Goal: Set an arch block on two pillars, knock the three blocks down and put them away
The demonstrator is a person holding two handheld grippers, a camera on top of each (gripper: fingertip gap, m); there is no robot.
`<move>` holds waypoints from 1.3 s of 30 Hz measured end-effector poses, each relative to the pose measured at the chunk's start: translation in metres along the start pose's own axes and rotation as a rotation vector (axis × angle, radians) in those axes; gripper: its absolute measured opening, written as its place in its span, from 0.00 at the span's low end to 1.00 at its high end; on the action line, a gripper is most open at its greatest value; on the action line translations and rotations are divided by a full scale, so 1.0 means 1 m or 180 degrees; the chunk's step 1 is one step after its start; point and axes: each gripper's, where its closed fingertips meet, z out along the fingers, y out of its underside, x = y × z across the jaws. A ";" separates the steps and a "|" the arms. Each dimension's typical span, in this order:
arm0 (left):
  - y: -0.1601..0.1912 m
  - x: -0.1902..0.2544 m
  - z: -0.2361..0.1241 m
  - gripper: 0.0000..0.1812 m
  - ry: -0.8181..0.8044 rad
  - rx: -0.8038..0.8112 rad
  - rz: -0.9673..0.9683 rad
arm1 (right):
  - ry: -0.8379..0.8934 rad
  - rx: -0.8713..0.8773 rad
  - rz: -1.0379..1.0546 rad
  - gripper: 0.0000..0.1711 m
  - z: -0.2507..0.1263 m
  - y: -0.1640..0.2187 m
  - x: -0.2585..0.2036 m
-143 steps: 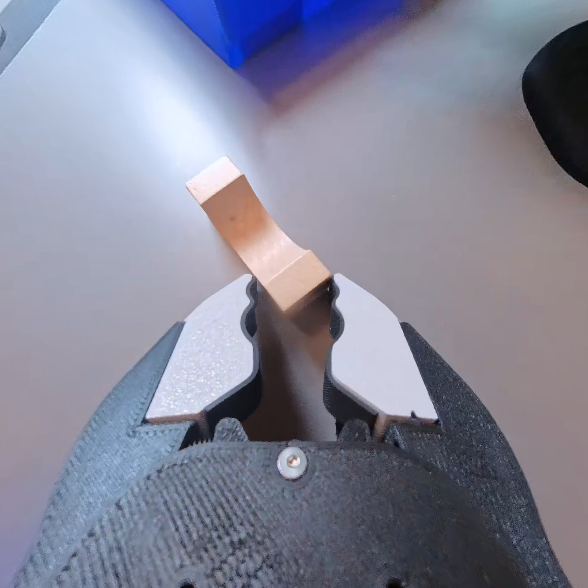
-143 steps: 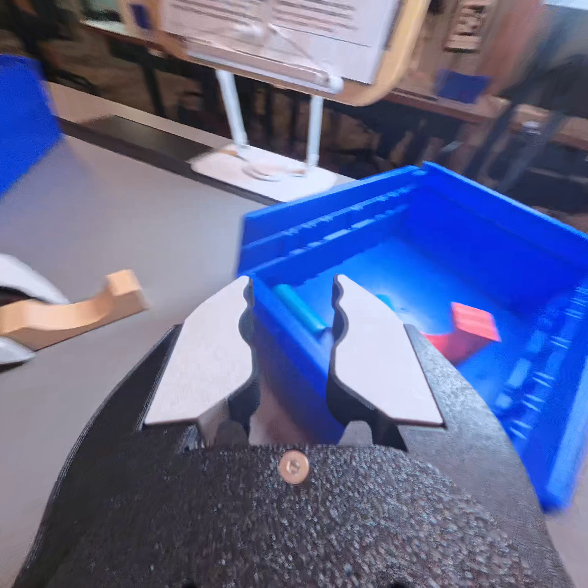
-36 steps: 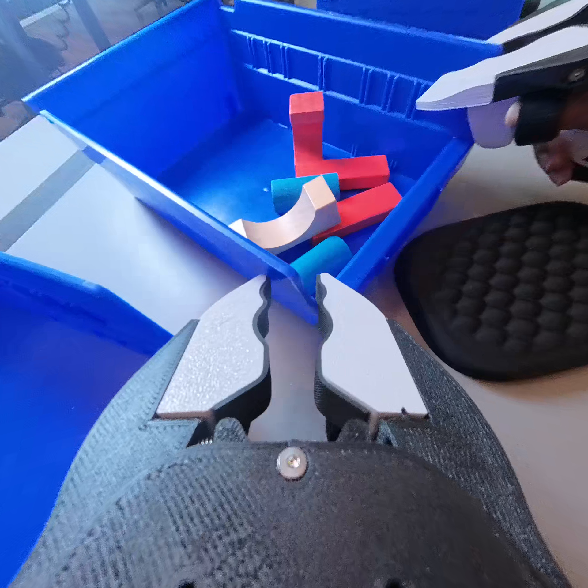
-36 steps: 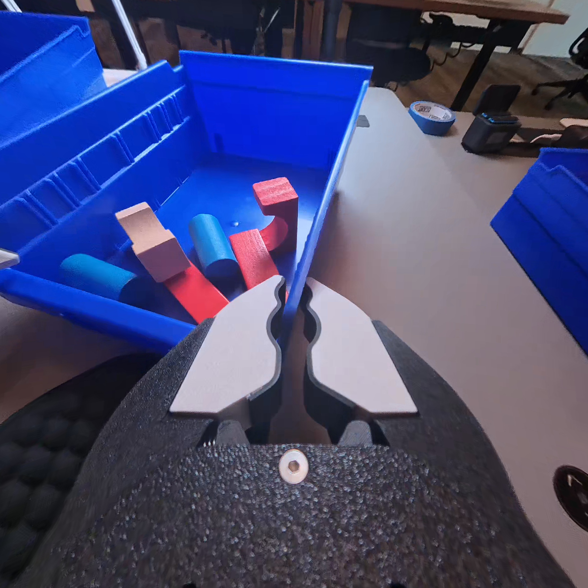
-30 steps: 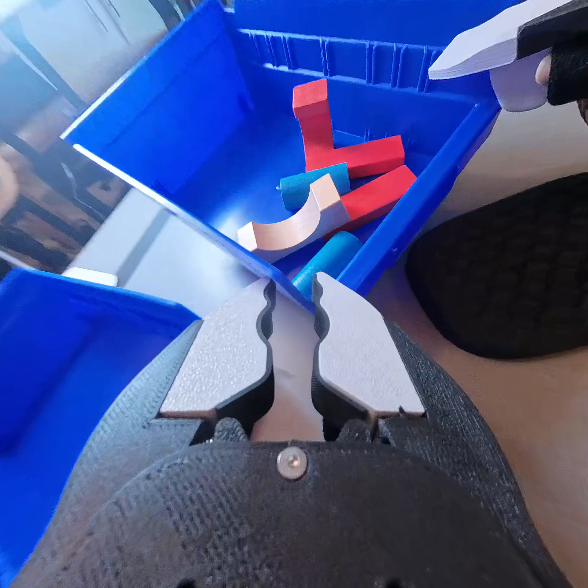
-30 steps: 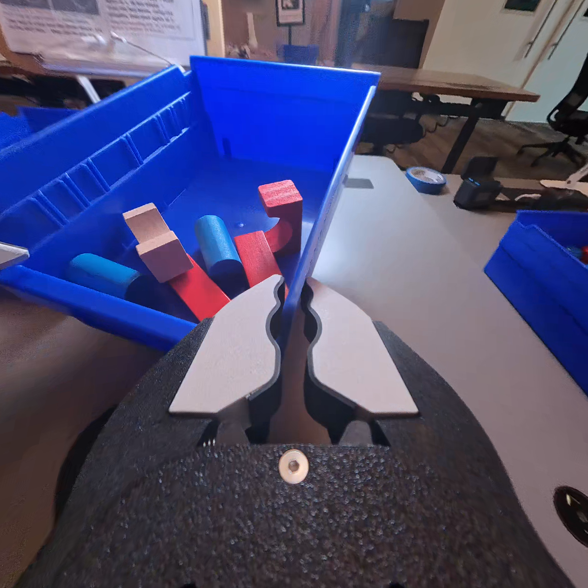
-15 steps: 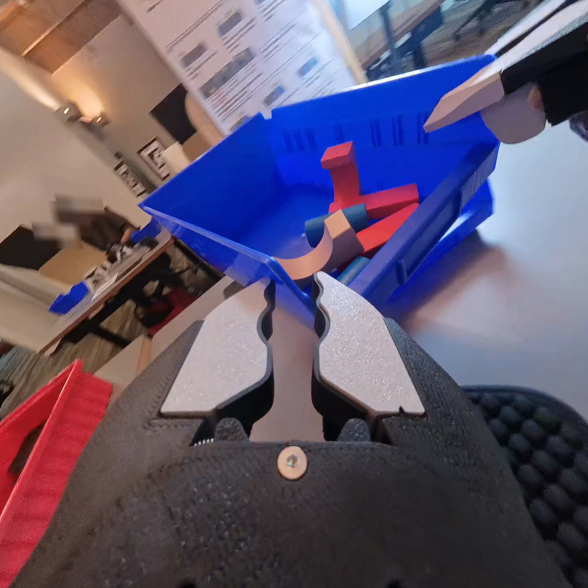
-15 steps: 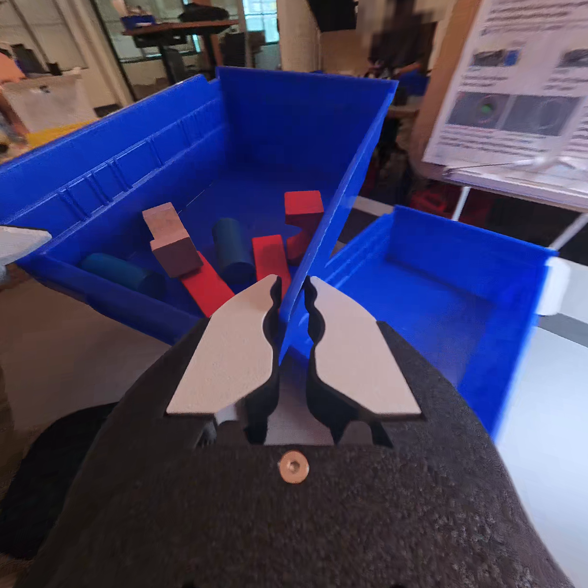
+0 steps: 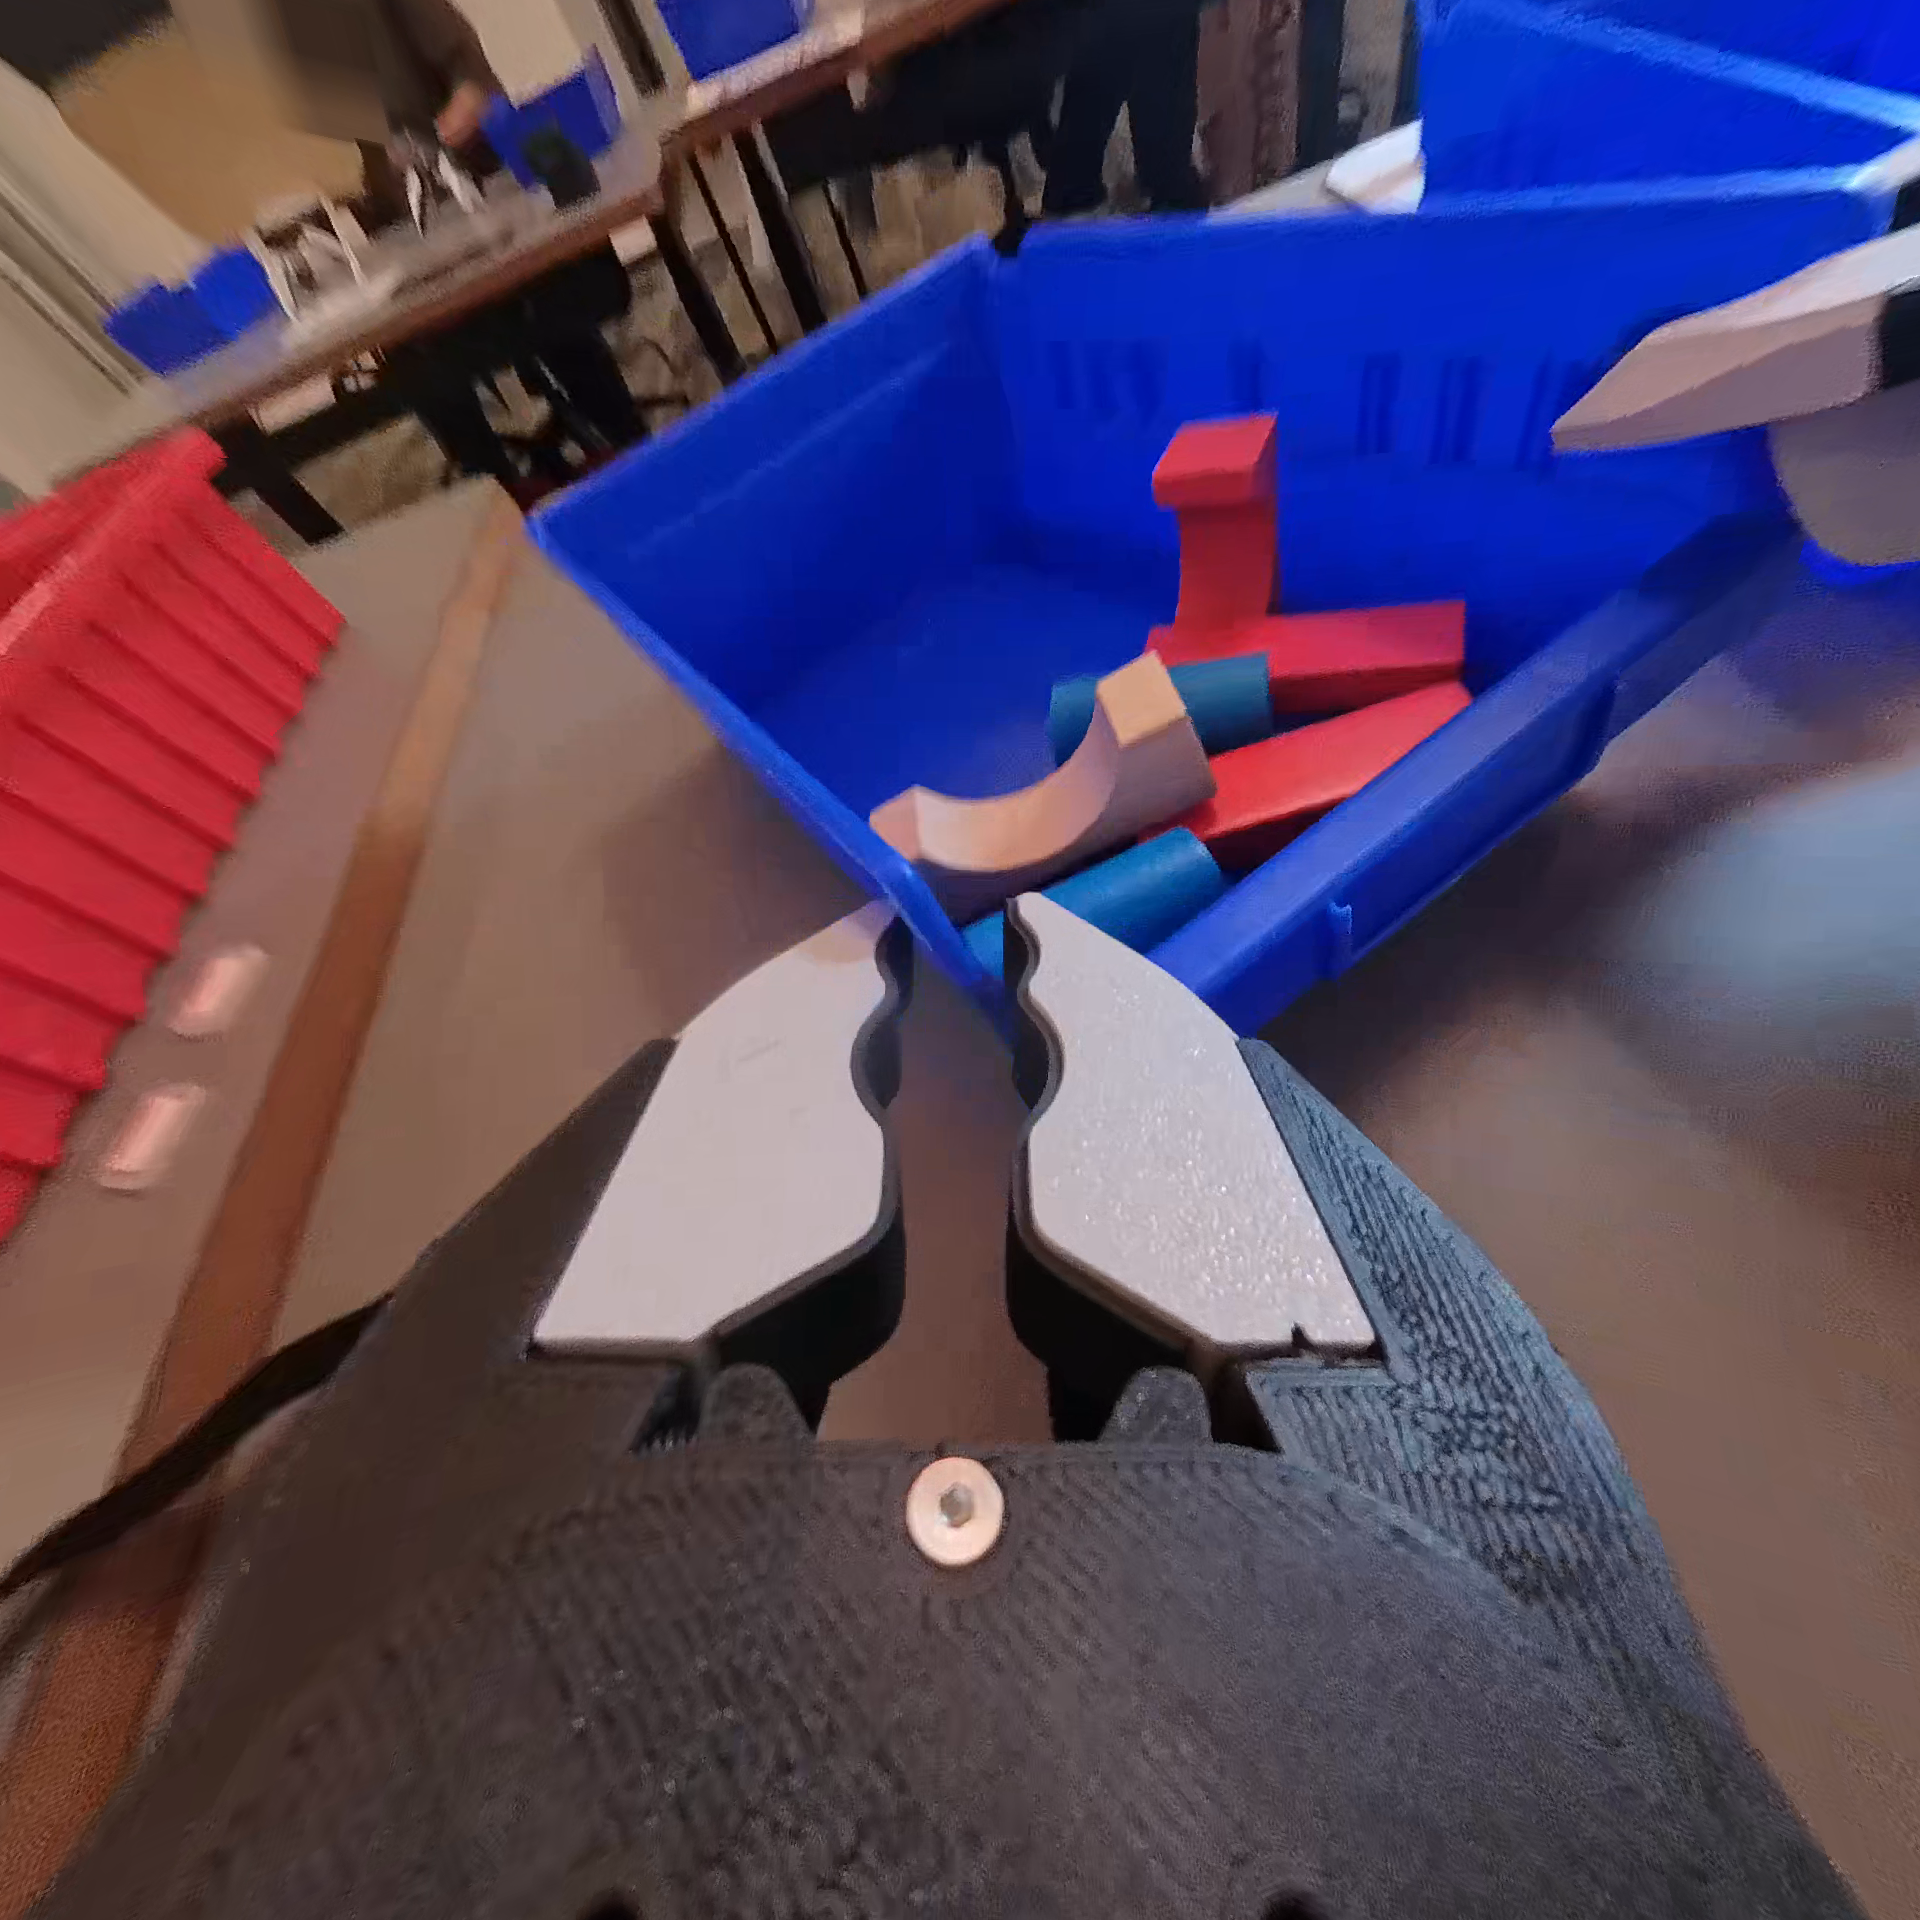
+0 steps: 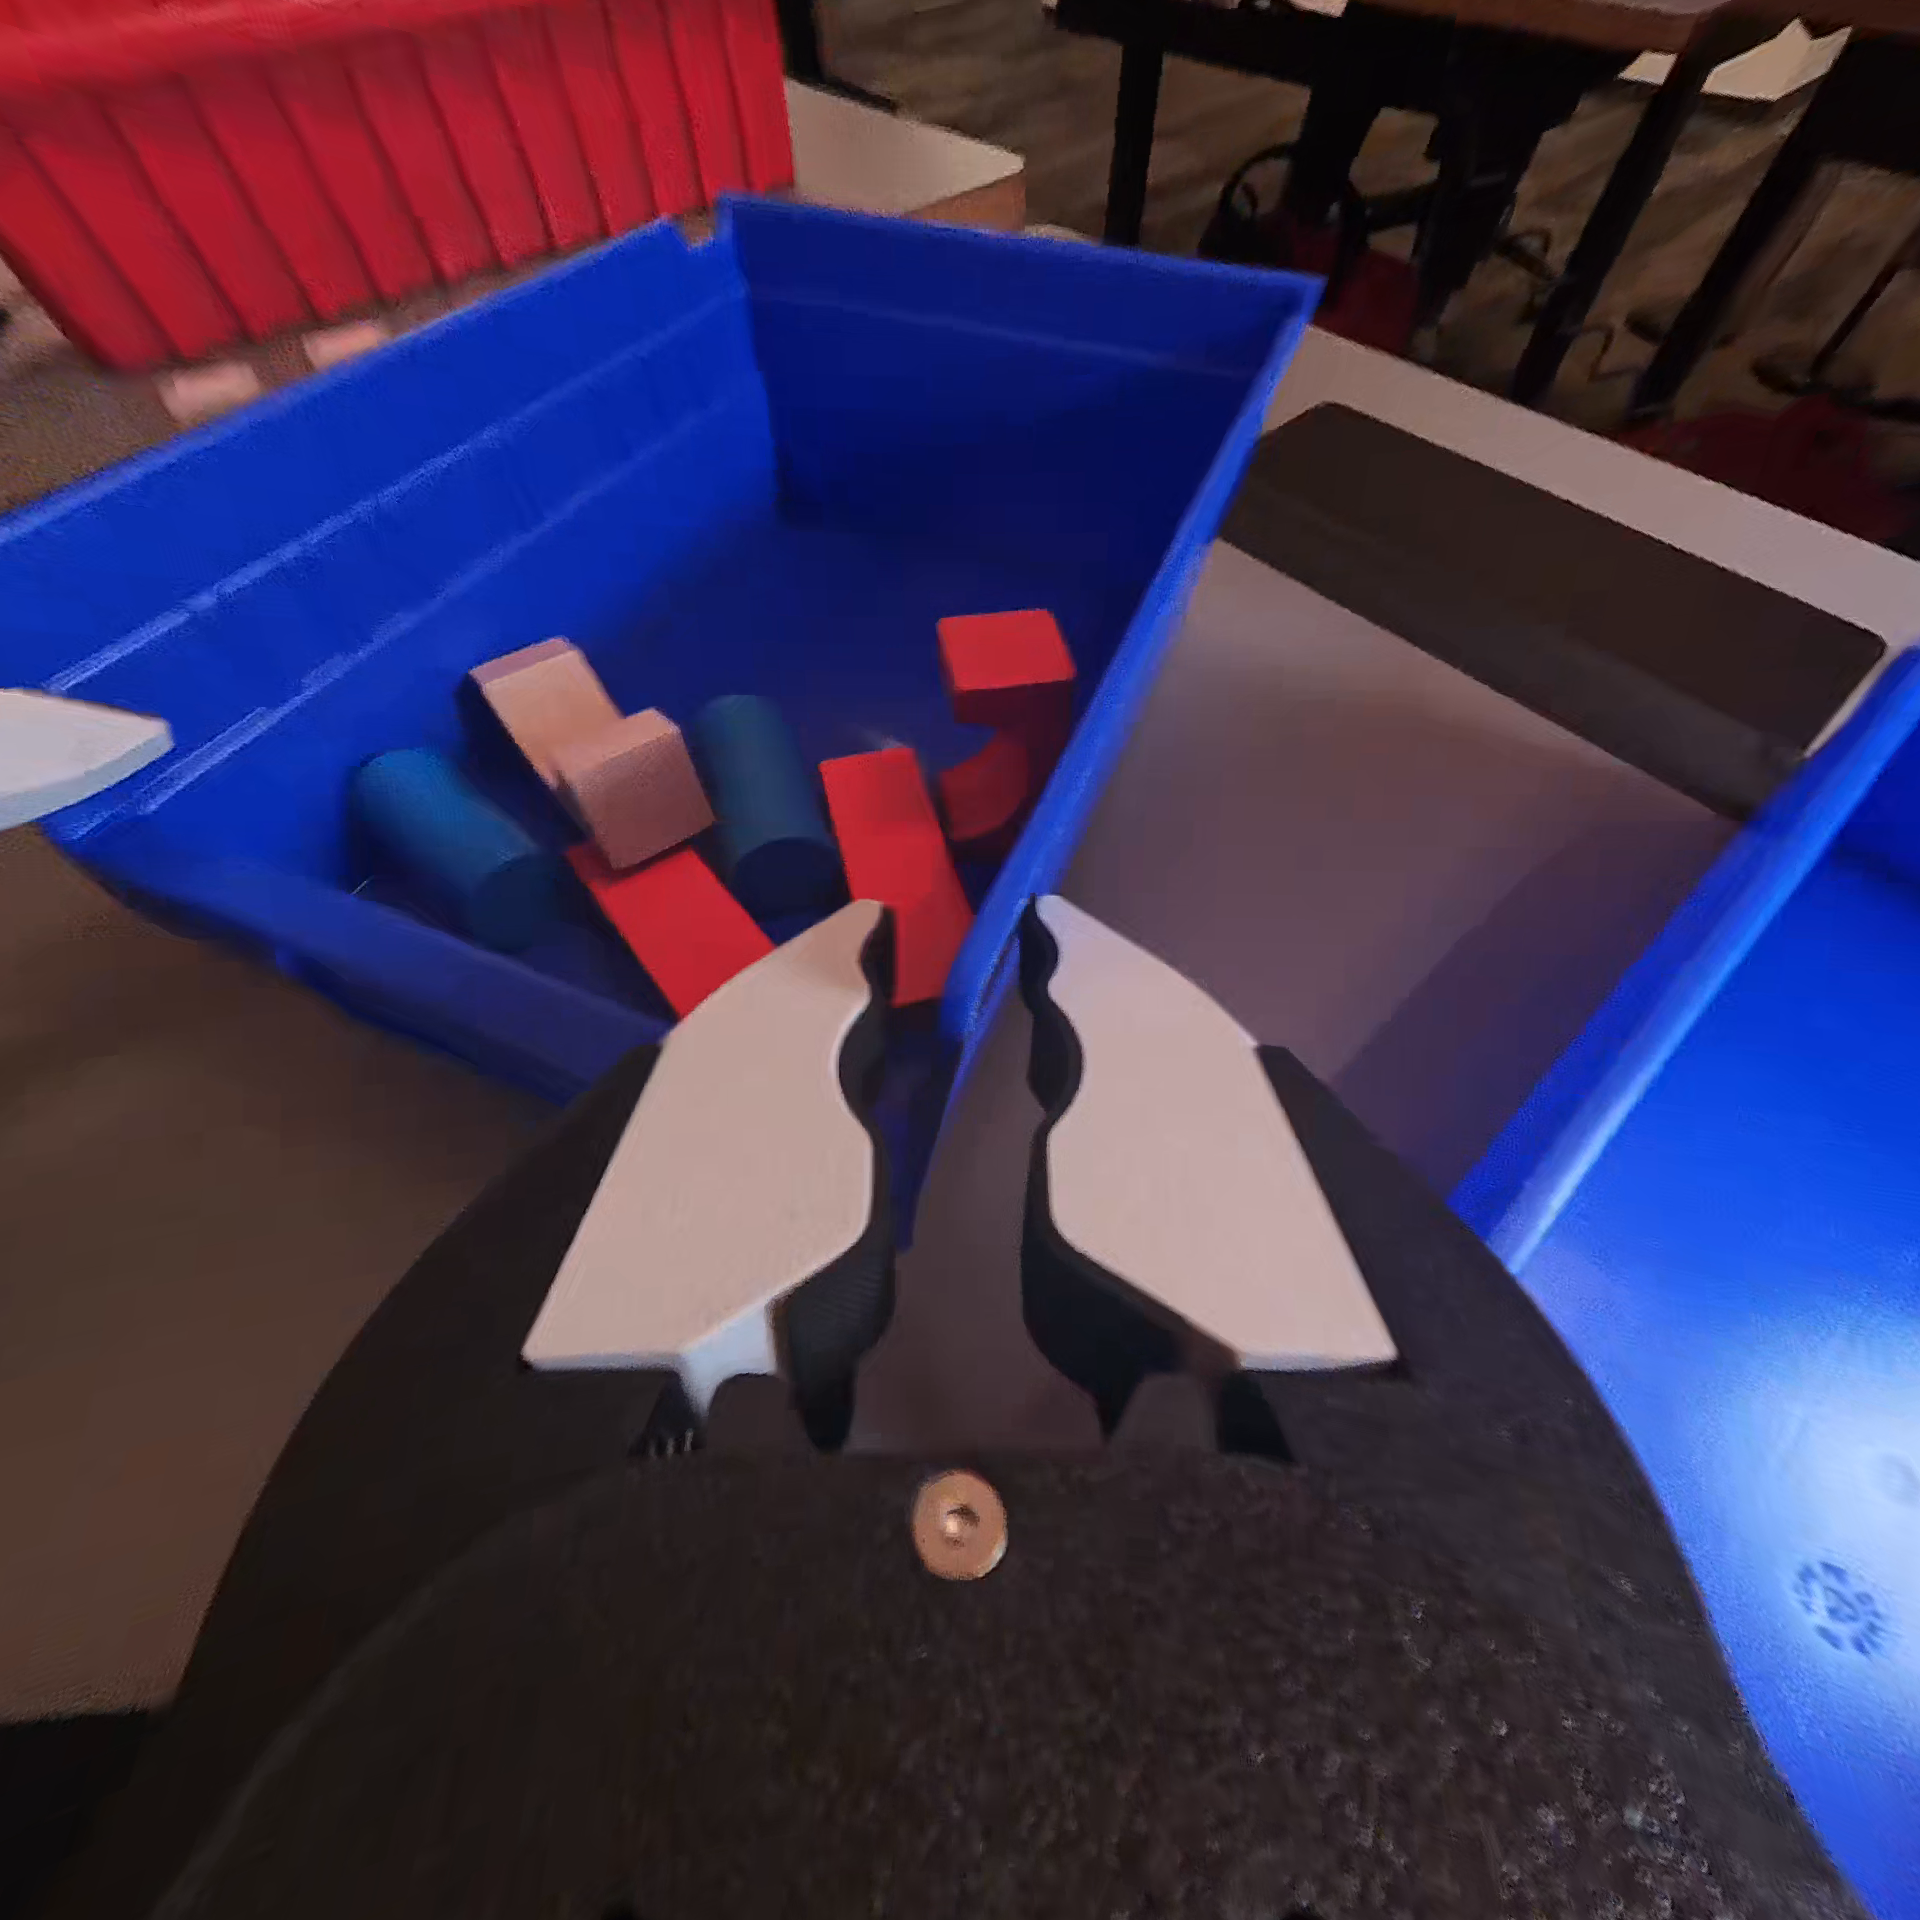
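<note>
A blue bin (image 9: 831,499) holds a wooden arch block (image 9: 1039,810), two blue cylinders (image 9: 1132,883), a red arch (image 9: 1216,520) and red planks (image 9: 1340,748). My left gripper (image 9: 956,914) is shut on the bin's near corner. The right gripper's fingers (image 9: 1745,364) show at the far right corner. In the right wrist view the bin (image 10: 935,416) holds the same wooden arch (image 10: 613,769), cylinders (image 10: 447,831) and red arch (image 10: 1008,707). My right gripper (image 10: 956,909) straddles the corner wall with a gap on both sides, slightly open.
A red ribbed crate (image 9: 104,779) stands to the left, and it also shows behind the bin in the right wrist view (image 10: 364,135). A second blue bin (image 10: 1714,1143) stands close on the right. A dark mat (image 10: 1507,582) lies beyond the bin. Other tables stand in the background. Across from one pair of fingers to the other is roughly 20 centimeters.
The wooden arch that my left gripper held now lies in the bin. Both grippers swung the bin round towards the red crate. The right jaws have widened off the wall.
</note>
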 end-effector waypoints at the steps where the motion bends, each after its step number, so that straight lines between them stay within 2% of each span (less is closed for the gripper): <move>1: 0.011 0.000 0.010 0.09 0.0035 -0.0079 -0.0058 | -0.0002 -0.0114 -0.0122 0.22 0.001 0.004 -0.003; 2: 0.019 0.003 0.018 0.09 0.0119 -0.0142 -0.0119 | -0.0040 -0.0190 -0.0203 0.26 -0.001 0.008 -0.006; 3: 0.025 0.007 0.023 0.10 0.0235 -0.0204 -0.0181 | -0.0067 -0.0145 -0.0316 0.25 -0.008 0.008 -0.007; 7: -0.001 0.000 0.013 0.17 0.0198 0.0171 -0.0291 | -0.0317 -0.0050 -0.0809 0.30 -0.061 0.011 -0.008; 10: -0.033 0.012 0.000 0.19 0.0244 0.0480 -0.0080 | -0.0194 -0.0120 -0.1338 0.34 -0.096 0.016 0.023; 12: -0.047 0.038 0.000 0.22 0.0421 0.0529 0.0250 | -0.0020 -0.0562 -0.1692 0.37 -0.105 0.036 0.059; 14: -0.048 0.076 0.010 0.25 0.0812 0.0353 0.0582 | 0.0052 -0.1236 -0.1901 0.40 -0.106 0.070 0.093; 15: -0.042 0.096 0.019 0.31 0.1054 0.0111 0.0674 | -0.0009 -0.1624 -0.1954 0.42 -0.105 0.091 0.105; 16: -0.031 0.112 0.030 0.37 0.1267 -0.0193 0.0776 | 0.0008 -0.1925 -0.2042 0.39 -0.104 0.108 0.116; 18: -0.024 0.124 0.055 0.38 0.1292 -0.0440 0.1134 | 0.0200 -0.2212 -0.2355 0.22 -0.101 0.125 0.137; 20: -0.004 0.124 0.076 0.40 0.1230 -0.0898 0.1583 | 0.0286 -0.2180 -0.2468 0.21 -0.102 0.127 0.142; 22: 0.018 0.128 0.087 0.32 0.1349 -0.1200 0.2043 | 0.0444 -0.2341 -0.2532 0.19 -0.118 0.132 0.146; 23: 0.016 0.141 0.086 0.19 0.1554 -0.1068 0.2024 | 0.0553 -0.2424 -0.2496 0.19 -0.130 0.137 0.148; 26: 0.013 0.142 0.090 0.18 0.1304 -0.0928 0.2332 | 0.0747 -0.2503 -0.2347 0.19 -0.170 0.156 0.153; 28: 0.010 0.152 0.089 0.18 0.1352 -0.0787 0.2256 | 0.0887 -0.2510 -0.2268 0.19 -0.197 0.168 0.163; 32: 0.005 0.163 0.090 0.18 0.1227 -0.0834 0.2187 | 0.1206 -0.2546 -0.2047 0.19 -0.242 0.186 0.198; 39: -0.008 0.173 0.112 0.18 0.1082 -0.0927 0.2100 | 0.1337 -0.2255 -0.2137 0.18 -0.256 0.188 0.277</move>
